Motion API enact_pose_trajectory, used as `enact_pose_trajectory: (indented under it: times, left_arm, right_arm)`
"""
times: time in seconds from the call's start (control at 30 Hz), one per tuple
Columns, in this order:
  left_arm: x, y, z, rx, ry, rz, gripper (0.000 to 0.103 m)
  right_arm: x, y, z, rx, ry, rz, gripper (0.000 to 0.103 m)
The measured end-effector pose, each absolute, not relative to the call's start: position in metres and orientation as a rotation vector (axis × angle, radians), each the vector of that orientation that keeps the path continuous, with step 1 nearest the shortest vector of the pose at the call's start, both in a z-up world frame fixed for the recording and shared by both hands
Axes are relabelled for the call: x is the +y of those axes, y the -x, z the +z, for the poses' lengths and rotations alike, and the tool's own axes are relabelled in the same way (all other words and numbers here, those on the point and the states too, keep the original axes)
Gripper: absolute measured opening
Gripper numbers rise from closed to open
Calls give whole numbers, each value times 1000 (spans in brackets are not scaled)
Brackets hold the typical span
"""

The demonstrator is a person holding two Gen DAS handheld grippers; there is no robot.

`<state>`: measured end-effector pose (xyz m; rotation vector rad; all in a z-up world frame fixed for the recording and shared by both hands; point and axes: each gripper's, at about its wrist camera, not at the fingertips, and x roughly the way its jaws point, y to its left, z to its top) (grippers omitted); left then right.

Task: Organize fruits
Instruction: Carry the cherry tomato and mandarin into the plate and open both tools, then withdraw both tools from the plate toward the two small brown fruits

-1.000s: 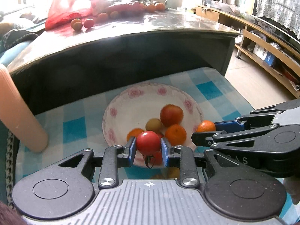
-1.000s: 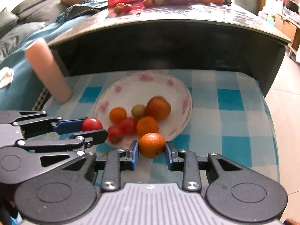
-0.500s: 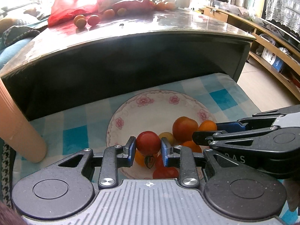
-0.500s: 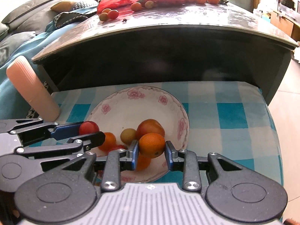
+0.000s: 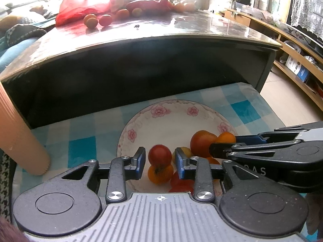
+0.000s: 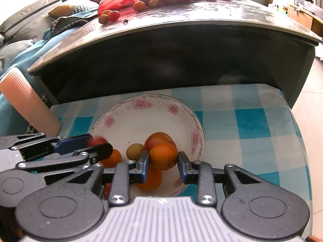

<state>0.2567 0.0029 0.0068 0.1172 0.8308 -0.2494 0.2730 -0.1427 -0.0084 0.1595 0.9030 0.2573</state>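
A white flowered plate (image 5: 173, 119) (image 6: 141, 119) lies on a blue checked cloth and holds several tomatoes and oranges. My left gripper (image 5: 160, 159) is above the plate's near side with its jaws apart; a small red tomato (image 5: 159, 154) sits blurred between them, clear of both pads. It also shows in the right wrist view (image 6: 98, 141). My right gripper (image 6: 163, 163) is over the plate with its jaws slightly apart around an orange (image 6: 163, 156), gaps on both sides. The orange also shows in the left wrist view (image 5: 226, 137).
A dark glossy table (image 5: 161, 38) rises behind the plate, with a red bag (image 5: 84, 8) and loose fruit (image 5: 97, 20) on top. A peach cylinder (image 5: 18, 137) leans at the left. Wooden shelving (image 5: 292, 46) runs along the right.
Both grippers moved forward over the plate. The left jaws opened and let go of the red tomato. The right jaws opened slightly around the orange.
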Motion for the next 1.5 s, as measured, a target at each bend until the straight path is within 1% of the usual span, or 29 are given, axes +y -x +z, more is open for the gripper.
enact_pose_trajectory:
  times: [0.37, 0.6, 0.83, 1.2, 1.5]
  left_arm:
    - [4, -256, 9, 825, -118, -246, 48]
    - [4, -254, 11, 819, -123, -249, 54]
    - [4, -244, 14, 812, -133, -256, 56]
    - [7, -214, 23, 803, -141, -271, 60]
    - [31, -184, 18, 834, -143, -283, 61]
  right_arm:
    - [-143, -273, -7, 898, -171, 245, 45]
    - [-146, -273, -5, 887, -177, 236, 46]
    - [-149, -268, 3, 871, -182, 228, 47]
    - [-150, -234, 15, 866, -148, 249, 47]
    - [-143, -194, 10, 898, -118, 293, 47]
